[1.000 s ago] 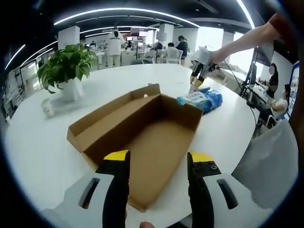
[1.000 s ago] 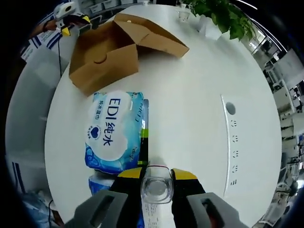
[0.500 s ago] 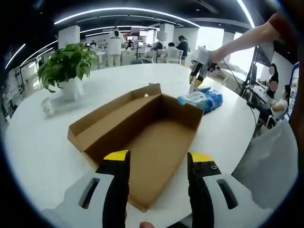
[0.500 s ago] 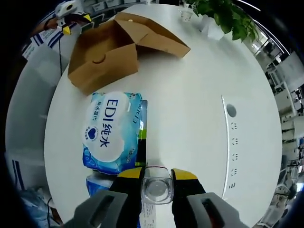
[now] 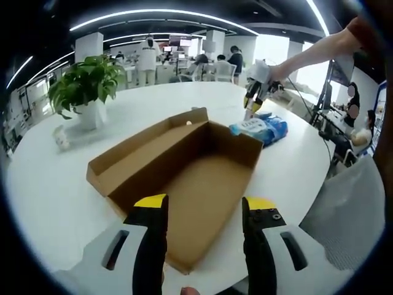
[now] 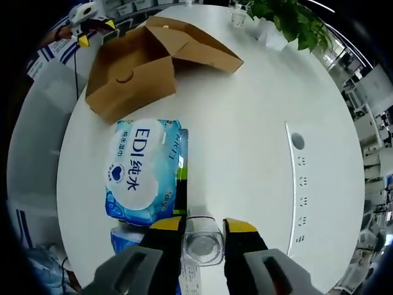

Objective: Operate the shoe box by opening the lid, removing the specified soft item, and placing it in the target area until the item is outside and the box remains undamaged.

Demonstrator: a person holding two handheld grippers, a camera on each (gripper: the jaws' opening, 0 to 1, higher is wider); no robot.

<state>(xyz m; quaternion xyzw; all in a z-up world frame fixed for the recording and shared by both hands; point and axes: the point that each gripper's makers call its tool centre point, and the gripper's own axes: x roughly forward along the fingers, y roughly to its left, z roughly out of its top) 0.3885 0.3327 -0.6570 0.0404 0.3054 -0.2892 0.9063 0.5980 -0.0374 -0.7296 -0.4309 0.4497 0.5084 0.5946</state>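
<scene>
Your shoe box (image 5: 184, 178) lies open on the white table (image 5: 55, 203), lid folded back flat beside its tray, and the cardboard floor that shows between your left gripper (image 5: 202, 206) jaws is bare; nothing can be seen inside it. The soft item, a blue pack of wipes (image 6: 142, 169), rests on the tabletop just beyond the box's far end wall, clear of the cardboard, so the opening and the removal look done and the box shows no tear or crushed corner from either angle. What remains, by the look of it, is only letting go and backing away. Your left gripper hangs over the near end of the box with its jaws spread apart and holding nothing. Your right gripper (image 6: 202, 224) stands at the pack's outer end with its yellow-tipped jaws drawn in narrow around a clear plastic edge (image 6: 201, 244); whether that edge belongs to the pack you cannot tell from here. A potted plant (image 5: 86, 86) stands well apart from the box across the table.
</scene>
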